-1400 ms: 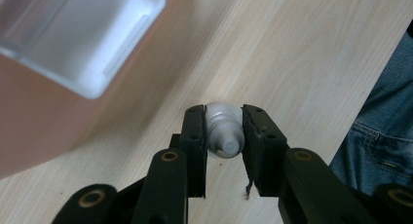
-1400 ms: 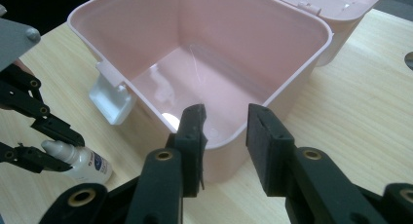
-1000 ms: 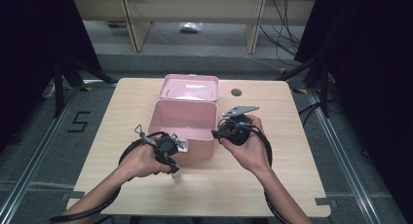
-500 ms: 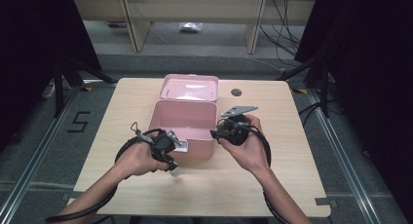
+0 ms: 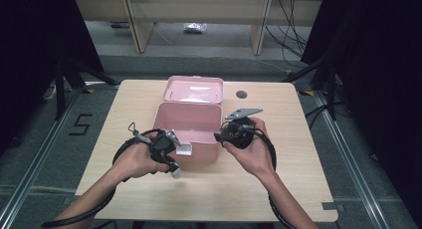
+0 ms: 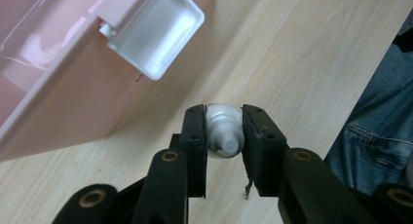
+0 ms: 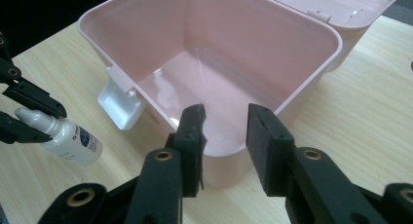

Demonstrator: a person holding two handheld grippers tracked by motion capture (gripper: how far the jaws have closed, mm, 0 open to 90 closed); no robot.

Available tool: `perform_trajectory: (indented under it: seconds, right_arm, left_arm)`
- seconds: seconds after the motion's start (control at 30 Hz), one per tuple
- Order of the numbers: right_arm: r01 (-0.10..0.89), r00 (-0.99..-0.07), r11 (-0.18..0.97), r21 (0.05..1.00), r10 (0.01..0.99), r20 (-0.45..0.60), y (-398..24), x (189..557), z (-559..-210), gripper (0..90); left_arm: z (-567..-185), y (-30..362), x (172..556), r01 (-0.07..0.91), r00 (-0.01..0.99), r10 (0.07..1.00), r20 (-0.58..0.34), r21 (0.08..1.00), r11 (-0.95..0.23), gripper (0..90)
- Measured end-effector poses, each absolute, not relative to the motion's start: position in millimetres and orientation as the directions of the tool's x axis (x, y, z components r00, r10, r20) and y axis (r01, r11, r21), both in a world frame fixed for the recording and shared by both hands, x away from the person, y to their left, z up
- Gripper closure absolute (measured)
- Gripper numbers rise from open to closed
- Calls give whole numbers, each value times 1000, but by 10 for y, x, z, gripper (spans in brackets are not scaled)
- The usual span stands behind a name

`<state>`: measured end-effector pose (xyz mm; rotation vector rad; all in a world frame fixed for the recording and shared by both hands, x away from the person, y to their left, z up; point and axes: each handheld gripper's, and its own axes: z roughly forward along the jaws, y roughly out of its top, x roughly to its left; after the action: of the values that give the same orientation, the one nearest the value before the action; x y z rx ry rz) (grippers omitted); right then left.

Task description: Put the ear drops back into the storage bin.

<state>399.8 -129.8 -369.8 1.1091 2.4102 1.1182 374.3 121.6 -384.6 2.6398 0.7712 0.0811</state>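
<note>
An open pink box [image 5: 199,152] stands mid-table with its lid [image 5: 194,89] folded back and a white latch [image 5: 184,149] hanging from its front wall. My left gripper [image 5: 171,165] is in front of the box's left half, shut on a small white bottle [image 6: 223,131] held over the tabletop. The bottle [image 7: 68,136] carries a blue label and lies tilted between those jaws. My right gripper [image 7: 225,119] stands open at the box's front right corner, its jaws just above the rim [image 7: 336,44]. The inside of the box looks empty.
A dark round hole [image 5: 241,94] sits in the table behind and to the right of the lid. The person's jeans [image 6: 375,126] are at the table's near edge. Bare wood lies left, right and in front of the box.
</note>
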Motion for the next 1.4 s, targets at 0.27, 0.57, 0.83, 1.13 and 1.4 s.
perform_trajectory:
  seconds: [0.27, 0.57, 0.83, 1.13, 1.4]
  right_arm:
    - [533, -674, 410, 740, 734, 79, -1293, 3996, -3696, 682]
    - [508, -679, 402, 762, 731, 66, -1280, 4007, -3725, 679]
    - [524, -673, 407, 748, 736, 71, -1292, 3990, -3707, 678]
    - [537, -673, 406, 740, 734, 86, -1275, 3982, -3701, 676]
    - [540, -671, 401, 740, 736, 90, -1271, 3978, -3694, 675]
  left_arm:
    - [-3811, 1236, 3737, 514, 840, 540, -50, 389, -764, 716]
    - [-3760, 1286, 3743, 510, 840, 541, -41, 400, -762, 716]
    - [-3725, 1306, 3746, 516, 836, 547, -45, 403, -756, 716]
    - [-3690, 1353, 3761, 512, 835, 549, -36, 415, -752, 716]
    - [-3645, 1399, 3775, 520, 826, 562, -29, 422, -743, 716]
